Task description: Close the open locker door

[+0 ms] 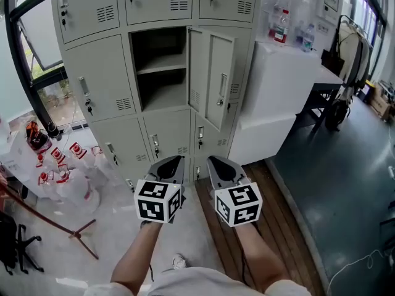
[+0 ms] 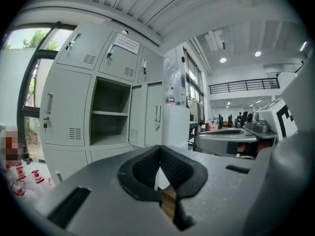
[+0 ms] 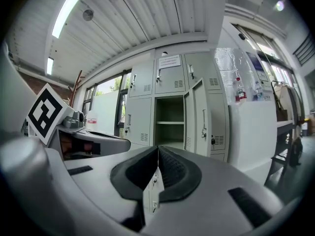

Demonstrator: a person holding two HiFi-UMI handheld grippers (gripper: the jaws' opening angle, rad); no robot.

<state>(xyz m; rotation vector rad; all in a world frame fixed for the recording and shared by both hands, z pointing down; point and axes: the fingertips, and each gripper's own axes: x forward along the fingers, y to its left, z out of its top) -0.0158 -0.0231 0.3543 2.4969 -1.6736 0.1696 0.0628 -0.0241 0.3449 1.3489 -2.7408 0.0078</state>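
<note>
A grey bank of lockers (image 1: 99, 79) stands ahead. One middle compartment (image 1: 160, 66) is open, with a shelf inside and nothing on it. Its door (image 1: 213, 76) hangs swung out to the right, handle and key facing me. Both grippers are held side by side in front of the lockers, well short of the door. My left gripper (image 1: 170, 162) and right gripper (image 1: 219, 164) are both shut with nothing between the pads. The left gripper view has the door (image 2: 147, 113) beyond the left gripper (image 2: 160, 154). In the right gripper view the door (image 3: 201, 117) stands up and right of the right gripper (image 3: 158, 154).
A white cabinet (image 1: 284, 79) with bottles (image 1: 281, 26) on top adjoins the lockers on the right. White bags with red print (image 1: 62, 171) lie on the floor at left, near a stand's legs (image 1: 74, 233). A wooden strip (image 1: 271, 227) runs under my right arm.
</note>
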